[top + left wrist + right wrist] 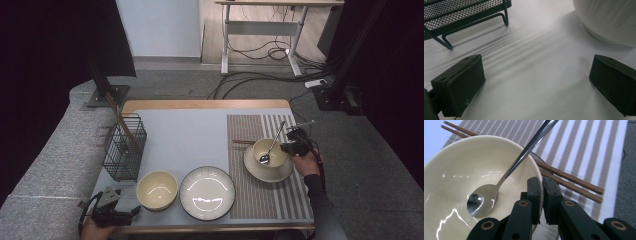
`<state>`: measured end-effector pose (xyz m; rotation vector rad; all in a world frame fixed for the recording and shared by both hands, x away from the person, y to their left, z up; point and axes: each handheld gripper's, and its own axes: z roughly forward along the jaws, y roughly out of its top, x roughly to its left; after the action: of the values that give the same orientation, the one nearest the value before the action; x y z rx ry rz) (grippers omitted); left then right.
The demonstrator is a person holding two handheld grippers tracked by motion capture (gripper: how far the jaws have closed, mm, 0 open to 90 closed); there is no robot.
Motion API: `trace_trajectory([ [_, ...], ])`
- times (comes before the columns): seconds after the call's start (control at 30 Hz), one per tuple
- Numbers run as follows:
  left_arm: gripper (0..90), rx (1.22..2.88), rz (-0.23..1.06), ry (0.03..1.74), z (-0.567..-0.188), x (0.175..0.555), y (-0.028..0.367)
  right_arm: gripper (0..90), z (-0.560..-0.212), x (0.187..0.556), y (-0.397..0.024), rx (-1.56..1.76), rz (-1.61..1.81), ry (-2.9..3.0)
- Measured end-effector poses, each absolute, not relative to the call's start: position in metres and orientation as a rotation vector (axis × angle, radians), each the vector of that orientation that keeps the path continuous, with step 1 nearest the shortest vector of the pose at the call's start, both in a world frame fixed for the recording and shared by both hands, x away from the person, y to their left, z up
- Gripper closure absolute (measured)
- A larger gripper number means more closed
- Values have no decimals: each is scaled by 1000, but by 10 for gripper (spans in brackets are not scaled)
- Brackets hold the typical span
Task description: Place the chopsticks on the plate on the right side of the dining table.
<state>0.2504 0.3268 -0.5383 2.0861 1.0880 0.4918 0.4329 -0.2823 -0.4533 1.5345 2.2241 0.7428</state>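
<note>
A cream bowl (269,151) stands on a cream saucer (255,171) on the striped placemat (280,195) at the right. A metal spoon (272,145) lies in it, handle leaning over the far rim. My right gripper (289,146) is shut on the bowl's right rim. In the right gripper view one jaw is inside the bowl (454,175), the other outside, with the spoon (481,200) to their left and my right gripper (542,187) pinched on the edge. Brown chopsticks (574,180) lie behind the bowl. My left gripper (131,212) rests open at the front left corner, holding nothing.
A second cream bowl (157,190) and a dark glossy plate (207,192) sit near the front edge. A black wire basket (125,147) holding chopsticks stands at the left. In the left gripper view, that bowl (609,20) and the basket (461,15) lie beyond my open left gripper (536,65).
</note>
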Motion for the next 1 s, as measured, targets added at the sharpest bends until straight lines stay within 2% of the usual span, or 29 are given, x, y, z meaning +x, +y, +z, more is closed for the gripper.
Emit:
trace_trajectory([
  [0.23, 0, 2086, 492, 1087, -538, 250, 327, 822, -453, 436, -277, 1518, 748, 2245],
  [0.37, 0, 2086, 492, 1088, -538, 250, 327, 630, -445, 434, -284, 1520, 794, 2227],
  [0.5, 0, 2086, 491, 1088, -538, 250, 327, 483, -433, 432, -298, 1519, 827, 2169],
  [0.6, 0, 2086, 491, 1088, -538, 250, 327, 400, -430, 436, -309, 1536, 813, 2112],
  [0.73, 0, 2085, 491, 1088, -538, 250, 327, 350, -435, 441, -316, 1560, 797, 2077],
  [0.83, 0, 2085, 491, 1089, -538, 250, 327, 252, -444, 452, -319, 1565, 747, 2042],
  [0.9, 0, 2085, 490, 1089, -538, 250, 327, 225, -446, 455, -319, 1570, 747, 2033],
  [0.93, 0, 2085, 490, 1089, -538, 250, 327, 150, -452, 461, -318, 1584, 739, 2018],
  [1.0, 0, 2084, 491, 1089, -538, 250, 327, 132, -457, 465, -317, 1589, 722, 2011],
])
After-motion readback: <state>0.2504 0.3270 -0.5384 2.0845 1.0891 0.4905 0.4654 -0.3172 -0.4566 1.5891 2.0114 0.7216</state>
